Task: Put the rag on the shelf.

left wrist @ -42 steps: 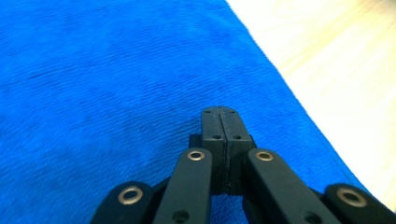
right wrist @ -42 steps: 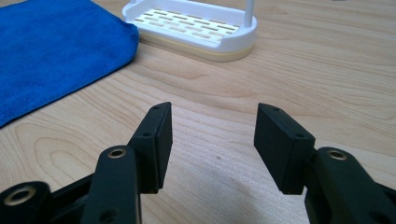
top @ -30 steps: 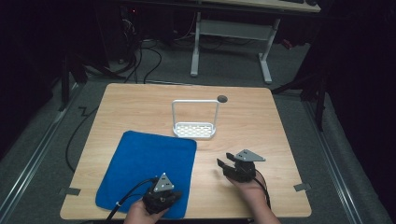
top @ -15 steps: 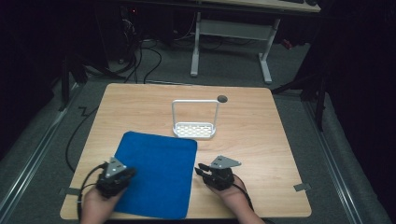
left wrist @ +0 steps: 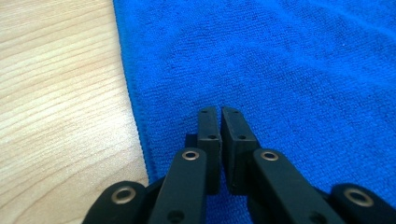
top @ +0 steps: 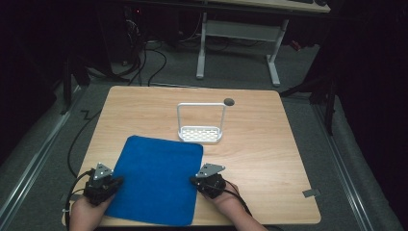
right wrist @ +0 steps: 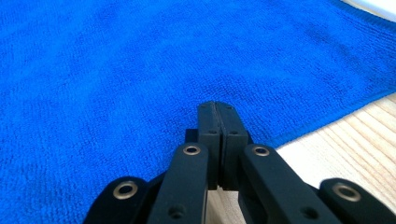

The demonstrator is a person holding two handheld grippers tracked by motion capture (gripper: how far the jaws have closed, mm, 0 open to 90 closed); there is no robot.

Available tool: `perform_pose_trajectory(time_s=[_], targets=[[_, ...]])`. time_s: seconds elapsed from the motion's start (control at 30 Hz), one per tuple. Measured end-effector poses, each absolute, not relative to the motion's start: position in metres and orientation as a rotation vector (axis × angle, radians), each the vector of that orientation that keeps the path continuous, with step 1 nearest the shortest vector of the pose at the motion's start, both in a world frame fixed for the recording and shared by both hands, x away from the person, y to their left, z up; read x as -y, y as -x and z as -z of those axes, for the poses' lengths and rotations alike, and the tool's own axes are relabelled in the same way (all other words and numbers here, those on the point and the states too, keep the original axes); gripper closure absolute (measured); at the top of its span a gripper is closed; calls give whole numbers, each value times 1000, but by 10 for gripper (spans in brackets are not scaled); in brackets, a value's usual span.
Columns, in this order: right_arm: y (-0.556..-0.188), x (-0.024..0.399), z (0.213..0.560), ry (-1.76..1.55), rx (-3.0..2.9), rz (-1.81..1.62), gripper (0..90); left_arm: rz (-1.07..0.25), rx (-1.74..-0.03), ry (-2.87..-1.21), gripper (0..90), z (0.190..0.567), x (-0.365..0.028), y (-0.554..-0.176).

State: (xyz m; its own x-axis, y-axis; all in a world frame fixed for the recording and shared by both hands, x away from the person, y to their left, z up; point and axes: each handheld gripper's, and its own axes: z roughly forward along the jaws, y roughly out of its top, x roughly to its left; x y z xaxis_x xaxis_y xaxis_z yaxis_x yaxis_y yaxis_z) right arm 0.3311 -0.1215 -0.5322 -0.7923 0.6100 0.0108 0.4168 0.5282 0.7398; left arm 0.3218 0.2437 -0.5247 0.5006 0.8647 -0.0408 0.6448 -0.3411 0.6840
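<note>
Cloth (top: 156, 180), blue | left gripper (top: 115, 181) pinched its left edge, jaws just closing | right gripper (top: 193, 180) pinched its right edge, jaws pressed together

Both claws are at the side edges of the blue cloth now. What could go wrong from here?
The left claw looks almost shut over the blue cloth, but whether its hem is pinched is unclear; it may slip free on a lift. The right claw, just closed at the opposite hem, may also hold little fabric. Pulling the cloth forward could snag the white rack right behind it.
</note>
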Motion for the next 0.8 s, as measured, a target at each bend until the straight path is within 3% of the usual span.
perform_pose_trajectory(time_s=[0.23,0.8], targets=[[-328,126,530,-845,-2516,-1067,900,-411,-1217,-2106,871,524,-241,-321],[-311,199,527,-1036,-2411,-986,900,-196,-925,-2203,871,524,-163,-308]])
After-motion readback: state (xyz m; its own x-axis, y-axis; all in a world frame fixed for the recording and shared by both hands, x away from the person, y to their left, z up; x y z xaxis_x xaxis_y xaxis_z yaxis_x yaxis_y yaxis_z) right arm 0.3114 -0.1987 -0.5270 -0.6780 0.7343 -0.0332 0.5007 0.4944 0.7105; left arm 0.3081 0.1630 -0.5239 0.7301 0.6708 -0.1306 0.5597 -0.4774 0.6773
